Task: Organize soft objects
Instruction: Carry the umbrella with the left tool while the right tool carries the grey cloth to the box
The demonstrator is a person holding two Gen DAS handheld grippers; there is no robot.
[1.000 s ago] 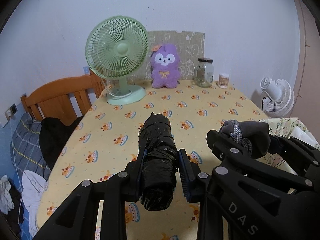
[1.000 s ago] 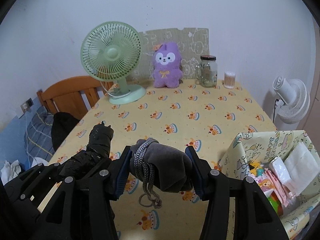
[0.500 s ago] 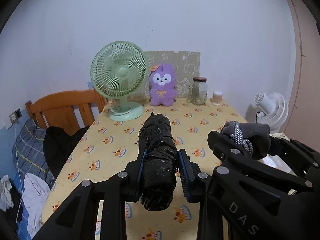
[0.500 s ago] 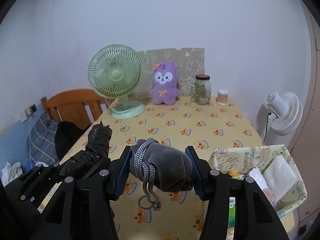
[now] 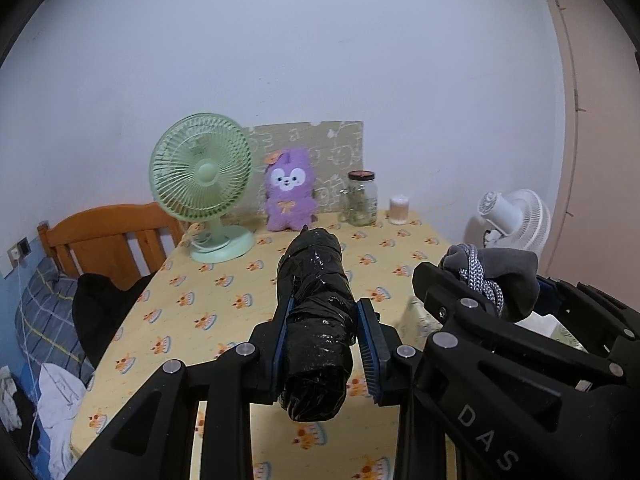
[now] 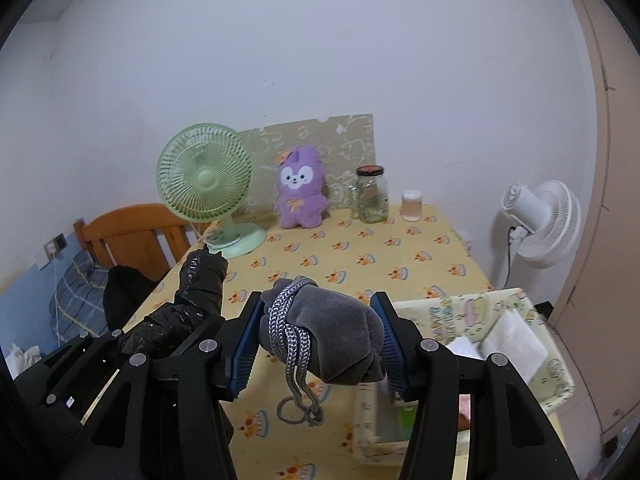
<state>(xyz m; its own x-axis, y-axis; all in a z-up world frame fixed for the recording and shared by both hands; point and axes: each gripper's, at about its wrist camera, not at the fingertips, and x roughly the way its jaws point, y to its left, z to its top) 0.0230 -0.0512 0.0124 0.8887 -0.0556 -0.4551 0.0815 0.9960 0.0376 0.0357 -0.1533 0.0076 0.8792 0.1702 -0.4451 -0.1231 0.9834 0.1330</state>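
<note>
My counter (image 6: pixel 400 256) has a yellow cloth with small orange cake prints. At its far edge, from eleven o'clock to one o'clock, stand a green fan (image 6: pixel 206 184), a purple plush rabbit (image 6: pixel 300 194), a glass jar (image 6: pixel 372 196) and a small white-capped container (image 6: pixel 412 204). At four o'clock is a patterned fabric basket (image 6: pixel 480 316).

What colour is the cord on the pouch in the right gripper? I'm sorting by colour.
Grey-and-white braided cord around a grey pouch; clearest in the right wrist view.
</note>
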